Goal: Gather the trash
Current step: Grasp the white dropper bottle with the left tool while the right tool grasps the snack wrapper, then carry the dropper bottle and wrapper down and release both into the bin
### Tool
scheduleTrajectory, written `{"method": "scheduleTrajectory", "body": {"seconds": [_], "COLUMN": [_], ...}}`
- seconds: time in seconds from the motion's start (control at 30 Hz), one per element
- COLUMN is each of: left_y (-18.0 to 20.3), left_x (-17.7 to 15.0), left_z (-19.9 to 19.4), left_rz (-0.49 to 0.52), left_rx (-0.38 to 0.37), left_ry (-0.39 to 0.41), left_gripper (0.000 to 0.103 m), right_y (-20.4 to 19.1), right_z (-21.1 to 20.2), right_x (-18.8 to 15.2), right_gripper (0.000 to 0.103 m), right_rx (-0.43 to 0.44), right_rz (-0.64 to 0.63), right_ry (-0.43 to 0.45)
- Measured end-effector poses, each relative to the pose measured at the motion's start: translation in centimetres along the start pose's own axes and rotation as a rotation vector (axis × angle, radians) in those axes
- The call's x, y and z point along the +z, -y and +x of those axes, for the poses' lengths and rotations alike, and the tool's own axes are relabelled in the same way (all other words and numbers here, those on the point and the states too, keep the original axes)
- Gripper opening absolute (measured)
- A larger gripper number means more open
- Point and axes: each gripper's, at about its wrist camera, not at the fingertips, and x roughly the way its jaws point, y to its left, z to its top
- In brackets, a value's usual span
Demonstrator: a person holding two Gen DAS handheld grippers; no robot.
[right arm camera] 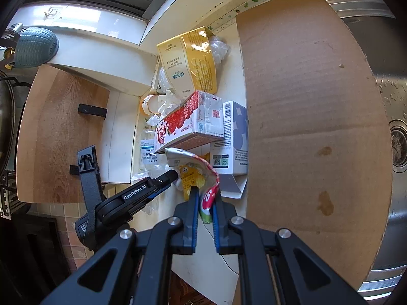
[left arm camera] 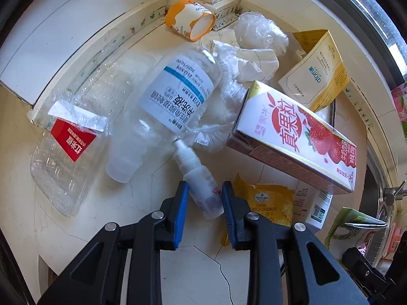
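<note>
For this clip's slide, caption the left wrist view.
Left gripper straddles a small white dropper bottle amid countertop trash.

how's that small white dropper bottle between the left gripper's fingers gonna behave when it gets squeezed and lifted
The small dropper bottle lies on its side between the open left gripper, so it may roll if one pad touches first. It looks like smooth plastic, probably light and somewhat slippery. Its thin nozzle points toward the big clear bottle; gripping the wider body seems safer.
</note>
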Motion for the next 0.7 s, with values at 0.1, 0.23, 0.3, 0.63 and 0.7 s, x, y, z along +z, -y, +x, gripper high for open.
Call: {"method": "scheduleTrajectory", "body": {"seconds": [0.1,0.23,0.3,0.63,0.7], "left_y": [0.1,0.2,0.2,-1.4,-1.8], "left_x": [-0.1,-0.3,-0.5,-4.0,-5.5], "left_z": [0.4,0.8,0.8,-3.7,-6.1], "left_rz": [-0.004,0.000,0.000,0.122,0.161], "left_rx": [0.002,0.013,0.002,-0.015,-0.030], "left_ry": [-0.003,0.003,0.012,0.071,0.090], "left_gripper": [0.027,0.026,0.026,0.023,0.023], "right_y": [0.1,0.0,0.0,-1.7,-2.4], "right_z": [0.0,-0.1,-0.2,-1.5,-2.2], "right_x": [-0.2,-0.5,-0.7,-3.0,-4.1], "right_gripper": [0.009,0.009,0.009,0.009,0.009], "right_rx": [0.000,-0.003,-0.005,0.001,0.004], "right_rz": [0.006,-0.001,-0.005,-0.033,-0.045], "right_ry": [-0.001,-0.001,0.001,0.013,0.020]}}
